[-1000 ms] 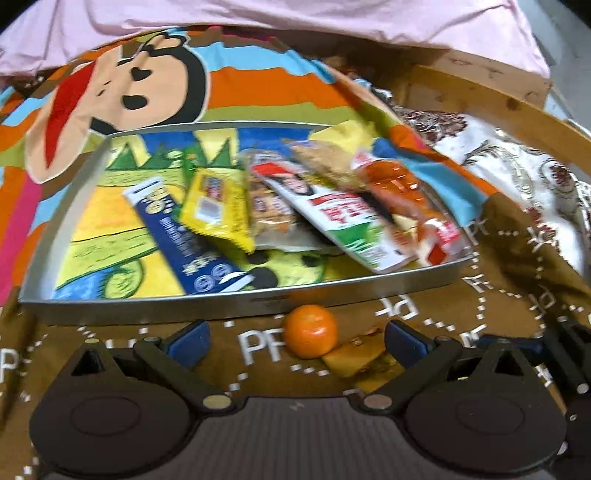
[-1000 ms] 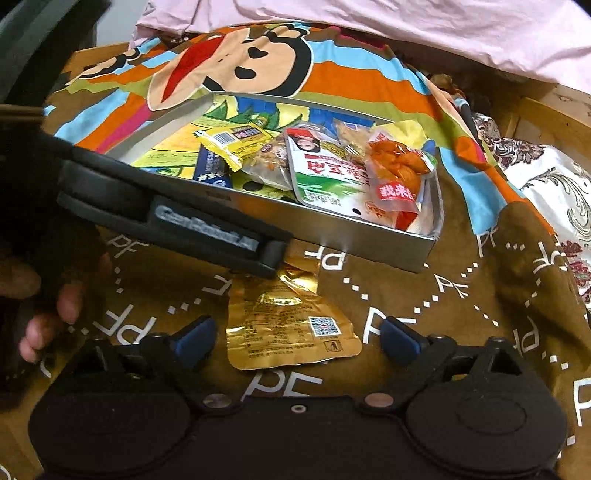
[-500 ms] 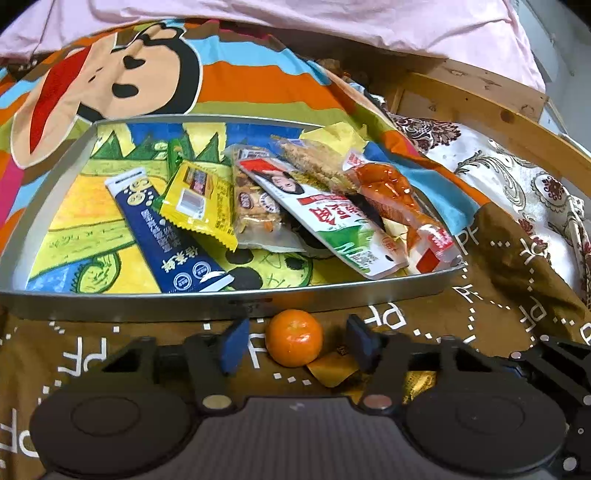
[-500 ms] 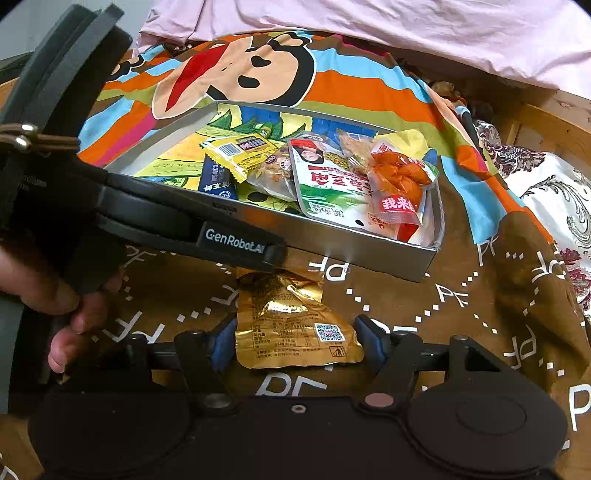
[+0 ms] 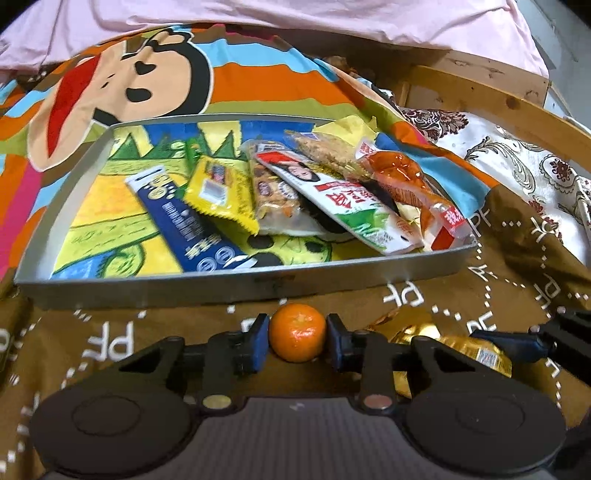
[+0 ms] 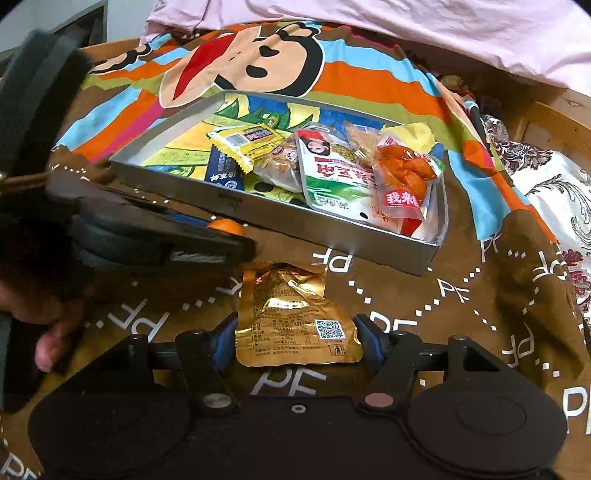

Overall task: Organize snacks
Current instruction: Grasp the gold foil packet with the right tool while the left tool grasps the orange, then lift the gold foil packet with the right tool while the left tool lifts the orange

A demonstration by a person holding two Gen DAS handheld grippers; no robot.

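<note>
A small orange mandarin (image 5: 297, 331) lies on the brown cloth in front of the metal tray (image 5: 236, 282). My left gripper (image 5: 297, 338) is shut on the mandarin, a pad on each side. A gold foil snack packet (image 6: 295, 319) lies flat on the cloth to the right of it. My right gripper (image 6: 295, 338) is shut on the gold packet, pads against its two side edges. The packet also shows in the left wrist view (image 5: 476, 352). The tray (image 6: 258, 218) holds several snack packets, among them a blue bar (image 5: 188, 225) and a yellow packet (image 5: 221, 192).
A striped cartoon-monkey blanket (image 5: 147, 77) lies under and behind the tray. A pink sheet (image 5: 295, 18) is at the back. A wooden frame (image 5: 498, 96) and patterned white fabric (image 5: 524, 166) are on the right. The left gripper's body (image 6: 129, 236) fills the right wrist view's left side.
Both grippers went from wide open to shut: the left closed on the mandarin, the right on the gold packet. Both moved slightly forward toward the tray.
</note>
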